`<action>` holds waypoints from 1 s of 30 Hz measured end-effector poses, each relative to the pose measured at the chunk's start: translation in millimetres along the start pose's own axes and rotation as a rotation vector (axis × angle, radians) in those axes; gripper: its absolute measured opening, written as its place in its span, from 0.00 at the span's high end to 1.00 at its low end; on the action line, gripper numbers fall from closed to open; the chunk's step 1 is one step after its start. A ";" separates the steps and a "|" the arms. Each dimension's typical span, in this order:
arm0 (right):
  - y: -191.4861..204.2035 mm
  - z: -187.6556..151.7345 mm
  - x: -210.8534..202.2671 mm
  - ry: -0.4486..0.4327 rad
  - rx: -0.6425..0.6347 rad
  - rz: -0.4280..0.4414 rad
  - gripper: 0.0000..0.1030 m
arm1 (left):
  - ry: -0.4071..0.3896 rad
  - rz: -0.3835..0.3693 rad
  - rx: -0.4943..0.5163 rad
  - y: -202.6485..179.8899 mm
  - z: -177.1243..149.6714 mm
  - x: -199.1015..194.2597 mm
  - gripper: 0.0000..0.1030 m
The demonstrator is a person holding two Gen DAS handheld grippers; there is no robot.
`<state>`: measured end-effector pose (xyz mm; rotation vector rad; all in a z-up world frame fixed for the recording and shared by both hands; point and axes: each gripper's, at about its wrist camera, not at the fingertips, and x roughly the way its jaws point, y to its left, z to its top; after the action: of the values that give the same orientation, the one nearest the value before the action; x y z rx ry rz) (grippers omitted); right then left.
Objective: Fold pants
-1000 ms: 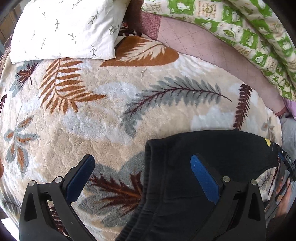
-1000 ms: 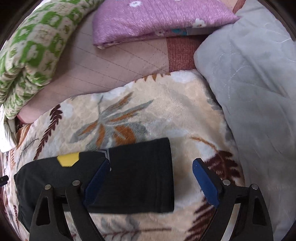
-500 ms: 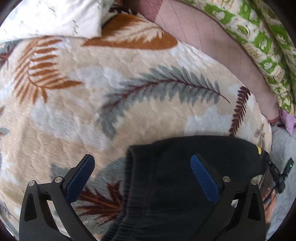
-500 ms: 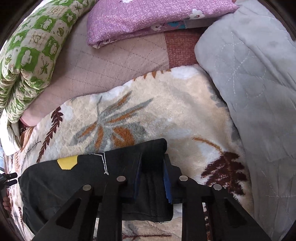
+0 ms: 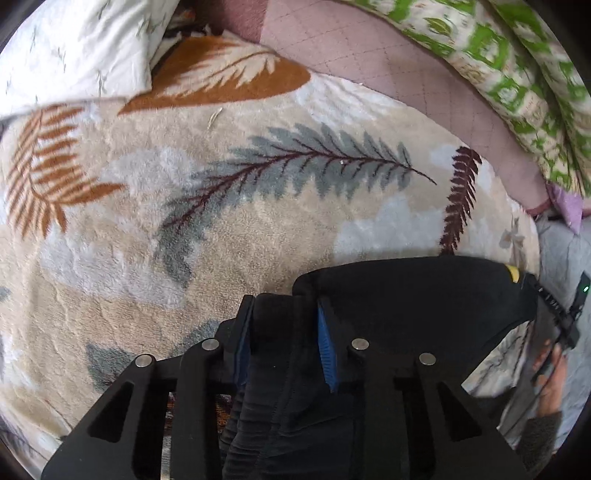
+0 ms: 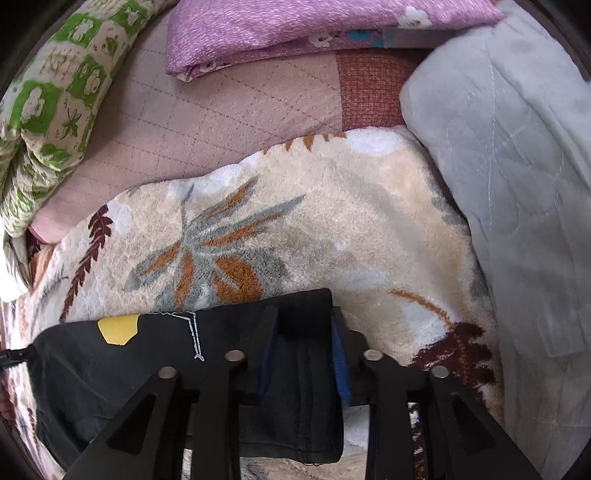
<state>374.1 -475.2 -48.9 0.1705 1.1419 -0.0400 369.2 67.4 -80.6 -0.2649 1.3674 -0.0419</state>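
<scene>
Black pants (image 5: 413,295) with a small yellow patch (image 6: 118,328) lie across a beige leaf-patterned fleece blanket (image 5: 221,229). My left gripper (image 5: 282,314) is shut on the ribbed waistband end of the pants, which bunches between its blue pads. My right gripper (image 6: 303,325) is shut on the opposite end of the pants (image 6: 110,369), at their right edge. The right gripper and the hand holding it show at the far right of the left wrist view (image 5: 554,332).
A white sprigged pillow (image 5: 74,44) lies at the back left. A green patterned quilt (image 5: 517,74) and a pink quilted sheet (image 6: 221,110) lie behind the blanket. A purple folded cloth (image 6: 295,26) and a grey comforter (image 6: 517,184) lie at the right.
Both grippers have closed on the pants: the right one first, half a second ago, then the left one on the waistband. The cloth has bunched and lifted a little at both ends.
</scene>
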 end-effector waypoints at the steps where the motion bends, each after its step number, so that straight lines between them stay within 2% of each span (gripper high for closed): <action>1: 2.6 1.0 -2.9 -0.002 -0.020 -0.011 0.86 | -0.009 0.014 0.015 -3.6 -1.7 -1.8 0.73; 6: 8.7 0.5 -30.5 -0.036 -0.090 -0.029 0.88 | -0.050 0.050 0.057 -11.7 -10.4 -23.8 0.73; 12: 21.7 -11.7 -63.7 -0.073 -0.177 -0.060 0.89 | -0.103 0.055 0.067 -15.1 -22.5 -61.6 0.73; 17: 28.1 -28.0 -92.3 -0.115 -0.191 -0.058 0.89 | -0.168 0.077 0.097 -23.6 -44.9 -88.1 0.73; 23: 23.6 -66.4 -126.2 -0.177 -0.162 -0.038 0.89 | -0.246 0.093 0.116 -26.6 -82.6 -110.1 0.73; 30: 6.2 -128.1 -149.9 -0.214 -0.102 -0.015 0.89 | -0.274 0.080 0.114 -19.1 -133.6 -117.6 0.73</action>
<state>196.9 -457.5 36.1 0.0651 0.9290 -0.0134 217.6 48.7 12.8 -0.1145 1.0981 -0.0157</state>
